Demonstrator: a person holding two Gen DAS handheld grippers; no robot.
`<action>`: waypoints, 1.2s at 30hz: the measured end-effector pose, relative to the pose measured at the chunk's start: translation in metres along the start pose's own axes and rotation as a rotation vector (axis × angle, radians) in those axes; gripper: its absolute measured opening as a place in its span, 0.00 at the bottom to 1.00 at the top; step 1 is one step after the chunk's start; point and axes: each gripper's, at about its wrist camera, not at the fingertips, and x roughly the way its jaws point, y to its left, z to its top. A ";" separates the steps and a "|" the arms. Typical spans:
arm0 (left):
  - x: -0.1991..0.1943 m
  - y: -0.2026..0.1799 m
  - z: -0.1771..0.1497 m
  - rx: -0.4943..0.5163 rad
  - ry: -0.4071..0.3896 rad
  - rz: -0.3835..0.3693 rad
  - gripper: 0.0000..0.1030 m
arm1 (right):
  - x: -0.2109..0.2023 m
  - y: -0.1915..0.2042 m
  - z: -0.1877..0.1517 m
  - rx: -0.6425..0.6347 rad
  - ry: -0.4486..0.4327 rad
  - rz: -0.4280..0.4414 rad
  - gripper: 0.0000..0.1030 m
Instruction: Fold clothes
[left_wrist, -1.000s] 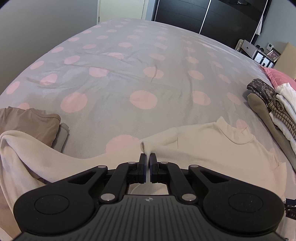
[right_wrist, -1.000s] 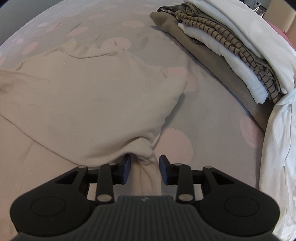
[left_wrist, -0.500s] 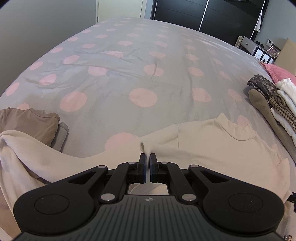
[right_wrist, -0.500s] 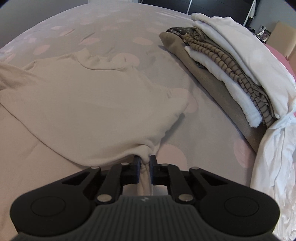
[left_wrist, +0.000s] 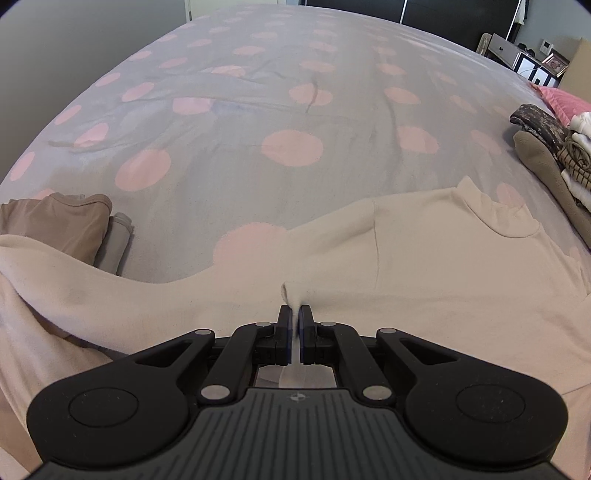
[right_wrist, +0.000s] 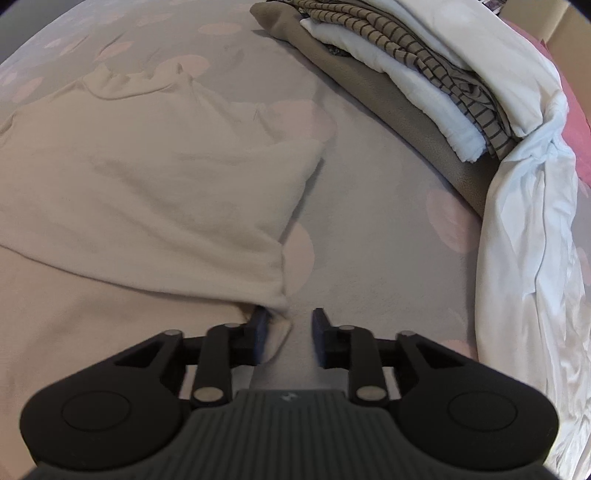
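Observation:
A cream turtleneck top (left_wrist: 424, 258) lies spread on the grey bedspread with pink dots (left_wrist: 288, 147). My left gripper (left_wrist: 294, 314) is shut on a pinched ridge of its fabric near the left sleeve. In the right wrist view the same cream top (right_wrist: 147, 184) has its right side folded inward. My right gripper (right_wrist: 290, 321) is over the fold's lower corner, its jaws opening. The cloth edge lies against the left finger (right_wrist: 260, 321), and the pads do not press on it.
A stack of folded clothes (right_wrist: 424, 74) lies at the right, with a white sheet (right_wrist: 528, 240) hanging beside it. A brown folded garment (left_wrist: 59, 218) sits at the left. Dark wardrobes and a shelf (left_wrist: 517, 55) stand beyond the bed.
The right gripper closed on the folded corner of the top half a second ago and now stands open, shifted right. The left gripper sank slightly, still holding its pinch.

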 end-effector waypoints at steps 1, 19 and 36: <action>0.000 -0.001 0.000 0.004 -0.003 -0.001 0.02 | -0.007 -0.005 0.003 0.025 -0.004 0.018 0.36; 0.015 -0.009 0.009 0.021 0.013 -0.007 0.02 | 0.063 -0.076 0.092 0.587 -0.051 0.254 0.39; 0.014 -0.004 0.025 -0.006 -0.104 0.026 0.01 | 0.070 -0.082 0.106 0.578 -0.118 0.089 0.05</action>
